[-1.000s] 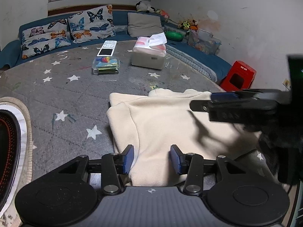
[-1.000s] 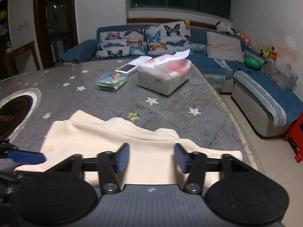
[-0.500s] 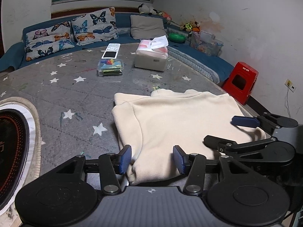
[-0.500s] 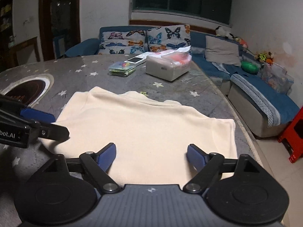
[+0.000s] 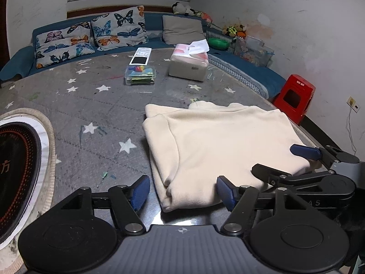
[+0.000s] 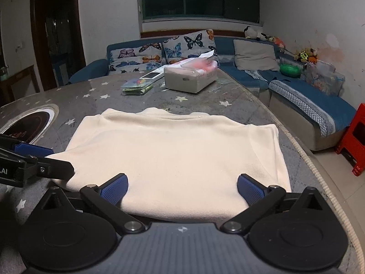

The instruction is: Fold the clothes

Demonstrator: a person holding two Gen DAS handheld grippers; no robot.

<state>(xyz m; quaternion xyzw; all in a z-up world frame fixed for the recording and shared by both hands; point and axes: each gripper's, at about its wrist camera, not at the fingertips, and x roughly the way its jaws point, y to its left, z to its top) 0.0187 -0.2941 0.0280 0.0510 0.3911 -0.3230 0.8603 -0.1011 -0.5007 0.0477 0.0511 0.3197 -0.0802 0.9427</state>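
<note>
A cream garment (image 5: 219, 141) lies folded and flat on the grey star-patterned table (image 5: 86, 105); it also shows in the right wrist view (image 6: 173, 150). My left gripper (image 5: 183, 193) is open, its blue pads either side of the garment's near left corner. My right gripper (image 6: 182, 190) is open wide over the garment's near edge. It also shows at the right of the left wrist view (image 5: 289, 162). Neither gripper holds cloth.
A tissue box (image 5: 189, 65), a clear box of coloured items (image 5: 140, 75) and a remote (image 5: 140, 56) sit at the far side. An inset cooktop (image 5: 18, 159) is at left. The table edge, a red stool (image 5: 294, 97) and a sofa (image 6: 303, 105) are at right.
Both grippers have opened wider and let go of the garment. It now lies flat. The right gripper dropped to the garment's near right edge.
</note>
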